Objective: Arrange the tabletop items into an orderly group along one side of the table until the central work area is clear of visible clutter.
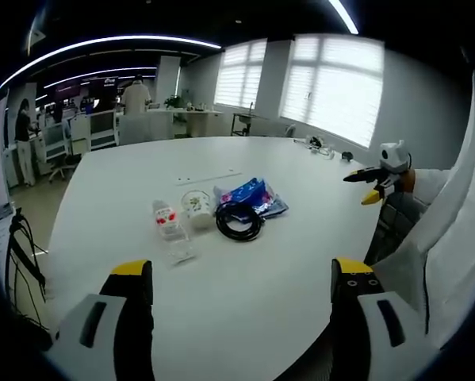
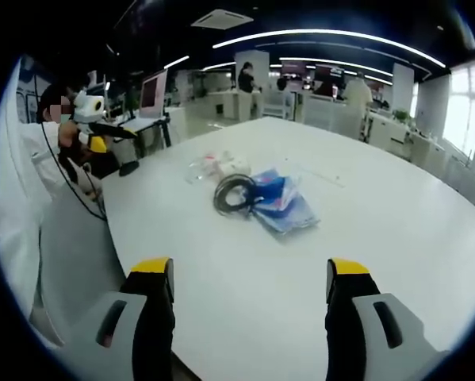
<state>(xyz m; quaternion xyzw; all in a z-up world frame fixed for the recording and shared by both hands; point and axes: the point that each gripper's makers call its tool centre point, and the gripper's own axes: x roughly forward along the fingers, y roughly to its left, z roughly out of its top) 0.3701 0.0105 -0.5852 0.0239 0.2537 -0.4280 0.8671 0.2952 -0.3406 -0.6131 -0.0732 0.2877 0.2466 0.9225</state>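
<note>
You are in an open-plan office: a large white tabletop [image 1: 245,270] sits near you, rows of desks with monitors [image 2: 153,93] and chairs [image 1: 53,145] stand far behind, long ceiling strip lights [image 2: 324,35] overhead, blinds over wide windows [image 1: 332,83].

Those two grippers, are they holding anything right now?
Nothing. The left gripper and right gripper are both open over the bare table.

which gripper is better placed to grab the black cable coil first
Probably the right gripper: the black cable coil sits on its near side of the pile, unobstructed. From the left gripper it is about as far, beside the bottle. Both are open and empty, so it's close.
</note>
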